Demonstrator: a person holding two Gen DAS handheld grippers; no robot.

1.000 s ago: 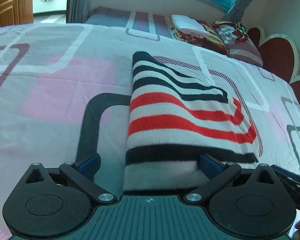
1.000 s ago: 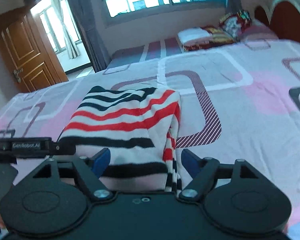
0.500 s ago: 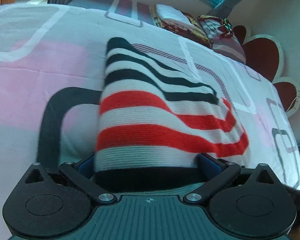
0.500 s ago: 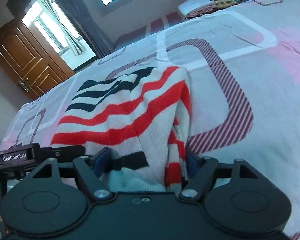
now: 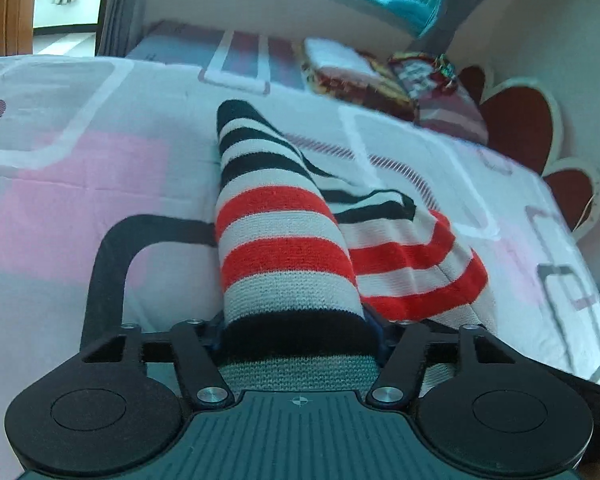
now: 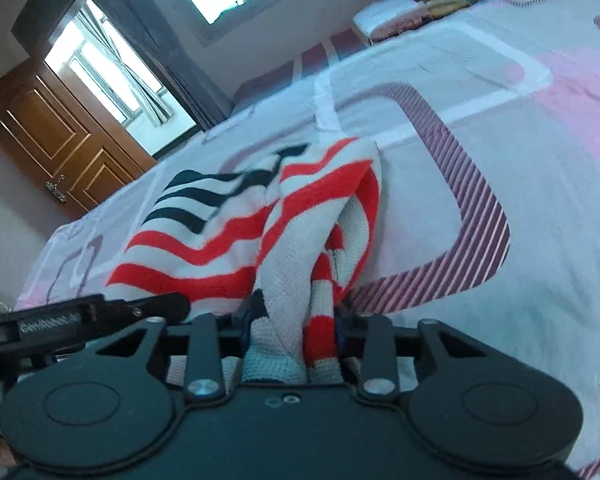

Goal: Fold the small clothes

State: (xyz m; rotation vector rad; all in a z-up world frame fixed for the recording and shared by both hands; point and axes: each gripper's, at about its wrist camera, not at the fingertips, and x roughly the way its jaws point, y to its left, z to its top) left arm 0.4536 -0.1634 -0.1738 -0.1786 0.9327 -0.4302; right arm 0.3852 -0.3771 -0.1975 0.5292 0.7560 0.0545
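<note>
A small knit garment (image 5: pixel 284 248) with white, red and black stripes lies on the bed. Its near edge is bunched and lifted into a ridge. My left gripper (image 5: pixel 298 332) is closing its jaws on the near left corner, and the blue pads squeeze the black-striped hem. In the right wrist view the same garment (image 6: pixel 204 248) shows loose folded layers on its right side. My right gripper (image 6: pixel 292 320) is closing its jaws on the near right corner, with gathered white and red fabric pinched between the pads. The left gripper (image 6: pixel 80 316) shows at the left of that view.
The bed sheet (image 5: pixel 80 184) is white with pink, grey and black rounded squares and stretches wide on all sides. Folded blankets and pillows (image 5: pixel 352 76) lie by the red headboard (image 5: pixel 516 128). A wooden door (image 6: pixel 48 136) and a window stand beyond the bed.
Both pairs of jaws have narrowed onto the garment's near edge. The flat fabric has gathered into raised folds between the pads, and both grippers have pushed in closer to it.
</note>
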